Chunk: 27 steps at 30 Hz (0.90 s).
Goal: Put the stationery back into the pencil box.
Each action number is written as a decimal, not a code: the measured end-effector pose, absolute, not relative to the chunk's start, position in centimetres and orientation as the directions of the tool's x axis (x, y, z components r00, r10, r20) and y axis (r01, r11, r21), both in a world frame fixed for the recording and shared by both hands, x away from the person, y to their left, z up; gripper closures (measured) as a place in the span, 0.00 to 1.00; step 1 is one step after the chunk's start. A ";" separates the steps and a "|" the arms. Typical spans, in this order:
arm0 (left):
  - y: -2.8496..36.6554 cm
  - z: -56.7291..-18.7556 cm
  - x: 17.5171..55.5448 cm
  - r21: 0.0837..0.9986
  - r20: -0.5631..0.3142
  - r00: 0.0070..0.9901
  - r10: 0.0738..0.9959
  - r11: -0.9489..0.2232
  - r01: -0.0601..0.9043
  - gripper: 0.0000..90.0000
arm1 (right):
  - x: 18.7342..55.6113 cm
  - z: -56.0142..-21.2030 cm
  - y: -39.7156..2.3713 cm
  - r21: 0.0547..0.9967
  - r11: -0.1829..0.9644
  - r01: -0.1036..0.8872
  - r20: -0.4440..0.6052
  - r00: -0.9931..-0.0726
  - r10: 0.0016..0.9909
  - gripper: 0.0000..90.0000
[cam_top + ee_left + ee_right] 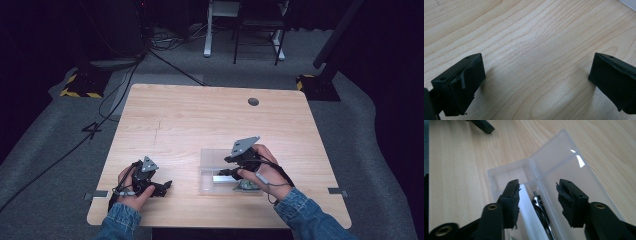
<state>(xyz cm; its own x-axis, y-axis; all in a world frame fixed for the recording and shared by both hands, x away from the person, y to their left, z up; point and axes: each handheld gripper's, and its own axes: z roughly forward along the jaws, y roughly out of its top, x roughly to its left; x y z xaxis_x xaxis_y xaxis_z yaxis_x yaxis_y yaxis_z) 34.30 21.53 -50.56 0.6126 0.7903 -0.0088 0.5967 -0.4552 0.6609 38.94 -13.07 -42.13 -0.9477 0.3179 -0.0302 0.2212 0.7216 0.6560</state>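
A person in denim sleeves works at a light wooden desk (200, 115), with a gripper in each hand. The right gripper (231, 172) hangs over a clear plastic case (212, 165) that lies open near the front edge of the desk, right of centre. Its lid is folded flat beside the tray, joined along 1 long side.

In the right gripper view, the right gripper (537, 195) stands released, its 2 jaws parted above the open clear plastic case (564, 162) with nothing pressed between the pads. Below the gap, in the tray half of the case, lie a white strip (530, 215) and, just beside it, a shiny metal tool (541, 210) with a dark part; the 2 run lengthwise along the tray. What kind of tool it is I cannot tell. The left-hand jaw sits over the white strip, the right-hand jaw over the flat lid.

The left gripper (162, 186) rests low at the front left of the desk, well apart from the case. Seen in its own view, the left gripper (536, 75) is released too, jaws spread wide over bare wood grain, with nothing between them.

Something small and greenish (247, 186) shows under the right hand at the case's near edge, too hidden to identify.
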 end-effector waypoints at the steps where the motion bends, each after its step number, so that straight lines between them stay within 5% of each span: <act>1: 21.5 -50.6 34.3 0.661 -0.009 0.612 0.791 -0.455 0.597 0.01 | 38.9 -42.0 -13.7 0.661 0.715 0.228 -0.036 -0.942 0.334 0.54; 27: 24.0 -50.6 34.6 0.663 -0.026 0.585 0.811 -0.423 0.617 0.02 | 39.8 -40.6 -27.6 0.727 0.511 0.459 -0.016 -0.733 0.680 0.32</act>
<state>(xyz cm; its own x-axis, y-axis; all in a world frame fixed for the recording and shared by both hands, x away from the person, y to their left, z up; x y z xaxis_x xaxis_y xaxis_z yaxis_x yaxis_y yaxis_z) 34.60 24.02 -50.58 0.5848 0.8107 -0.0265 0.6171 -0.4235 0.6632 39.83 -27.63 -40.63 -0.7330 0.6801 -0.0158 0.4588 0.5114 0.7266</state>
